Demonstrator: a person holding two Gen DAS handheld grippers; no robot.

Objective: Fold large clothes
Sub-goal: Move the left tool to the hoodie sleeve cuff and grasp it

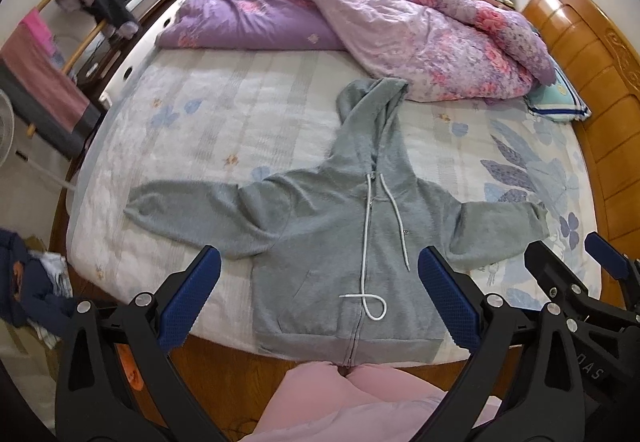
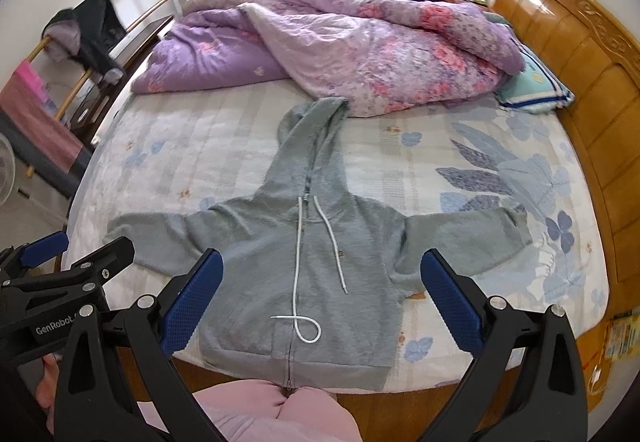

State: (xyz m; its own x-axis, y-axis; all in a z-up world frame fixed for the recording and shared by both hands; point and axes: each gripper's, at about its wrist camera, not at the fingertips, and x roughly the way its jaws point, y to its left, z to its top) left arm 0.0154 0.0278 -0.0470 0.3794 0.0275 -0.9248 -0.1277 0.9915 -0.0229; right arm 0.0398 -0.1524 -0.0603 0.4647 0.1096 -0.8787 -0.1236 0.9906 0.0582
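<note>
Grey zip hoodie (image 1: 320,234) is lying face up in the lower middle of both views, spread flat on the bed (image 1: 224,109), its sleeves stretching out to either side and its hood pointing toward the top of the frame. Its hem is sitting at the near edge of the mattress, and a white drawstring (image 1: 370,302) is looping over the front just beside the zip. A purple floral quilt (image 1: 400,33) is bunching across the upper part of the frame, its edge just beside the hood tip. The left gripper (image 1: 320,282) is hovering above the hoodie's lower half with its blue-padded fingers spread wide, gripping nothing. The right gripper (image 2: 322,282) is doing likewise, wide apart and empty. Pink-clad knees (image 2: 280,410) are showing at the bottom centre.
</note>
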